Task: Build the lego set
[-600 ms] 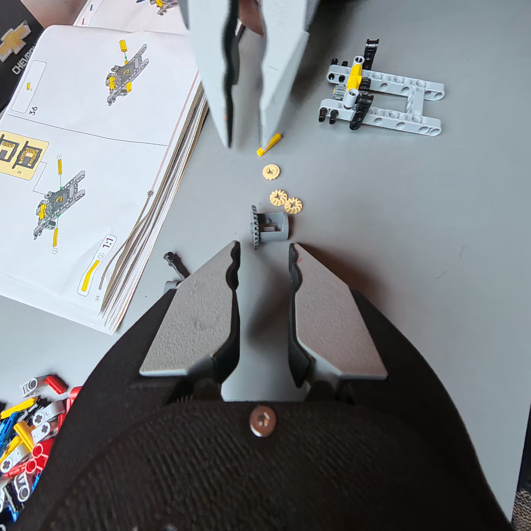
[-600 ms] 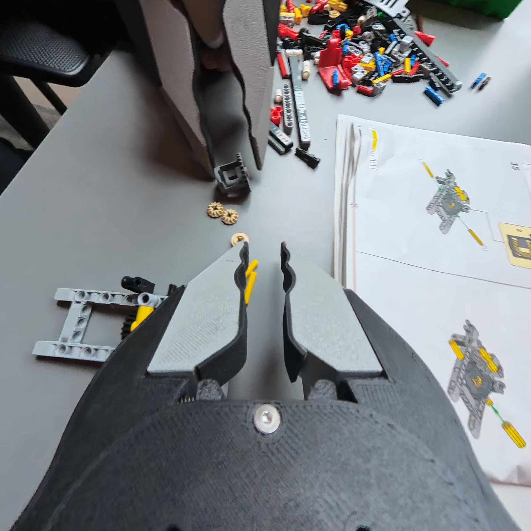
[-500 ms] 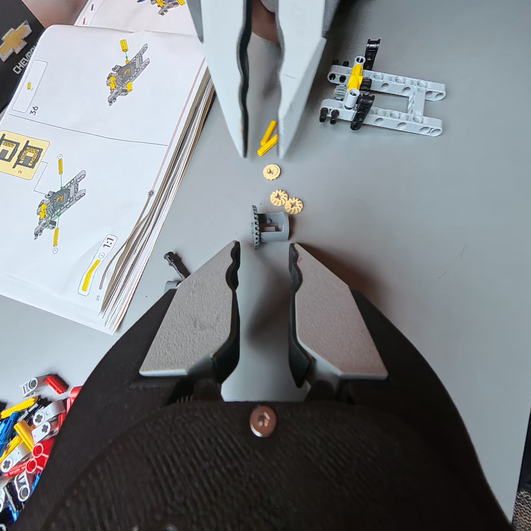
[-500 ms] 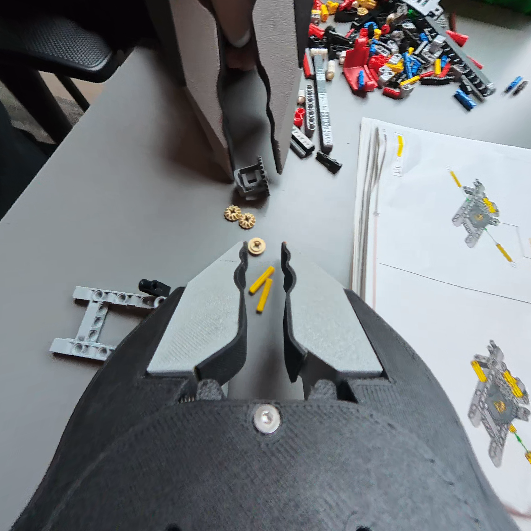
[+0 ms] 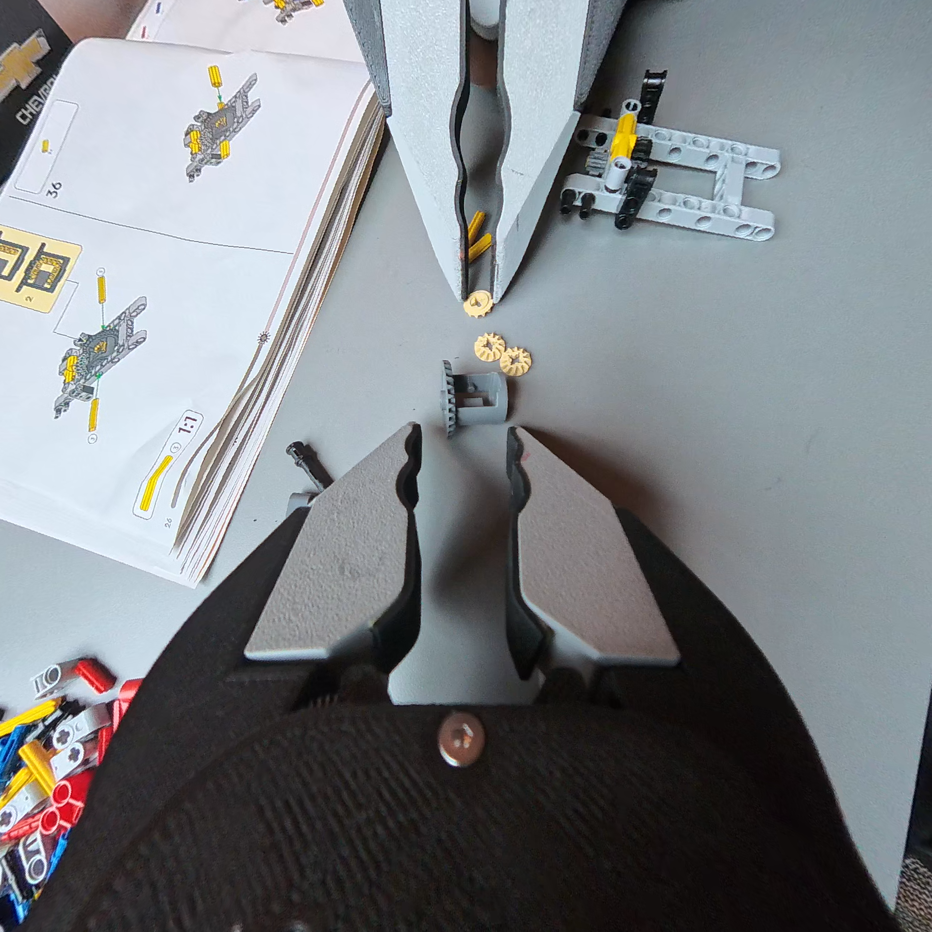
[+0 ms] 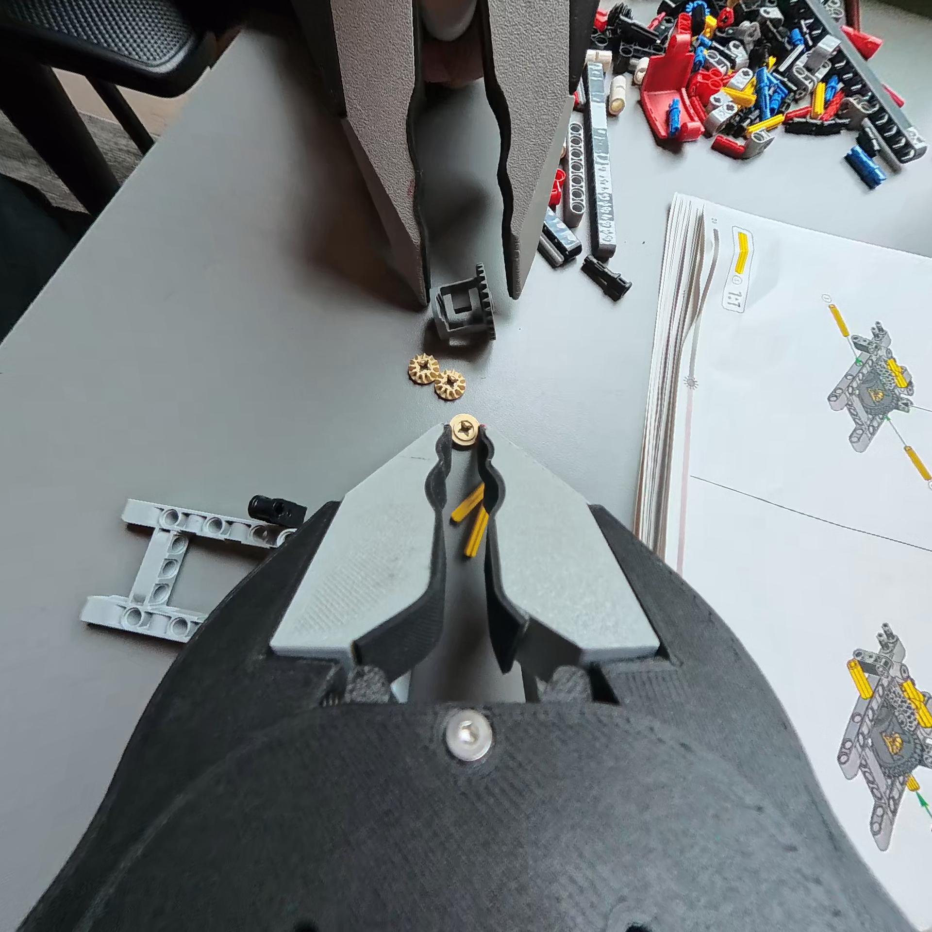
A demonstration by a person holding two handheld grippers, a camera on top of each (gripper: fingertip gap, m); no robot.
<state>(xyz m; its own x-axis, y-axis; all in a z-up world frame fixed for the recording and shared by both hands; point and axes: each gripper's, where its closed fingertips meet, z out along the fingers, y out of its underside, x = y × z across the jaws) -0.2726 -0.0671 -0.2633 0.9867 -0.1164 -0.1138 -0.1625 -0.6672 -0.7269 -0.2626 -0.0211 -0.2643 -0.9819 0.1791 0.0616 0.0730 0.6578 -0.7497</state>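
The right tongs (image 6: 464, 428) are seen in the middle of the right wrist view, with the jaws brought nearly together around a small tan gear (image 6: 464, 429) that lies on the grey surface (image 6: 252, 302); the tips touch it on both sides. Two yellow axles (image 6: 473, 519) are seen on the surface between the jaws, further back. The left tongs (image 5: 463, 433) are held apart, with nothing between them, just below a dark grey differential housing (image 5: 474, 396) at the centre of the left wrist view. Two more tan gears (image 5: 503, 354), touching each other, are placed between the housing and the gripped gear. A light grey frame assembly (image 5: 671, 174) is found at the upper right, and an open instruction booklet (image 5: 151, 282) at the left. A pile of loose pieces (image 6: 756, 75) is seen at the upper right of the right wrist view.
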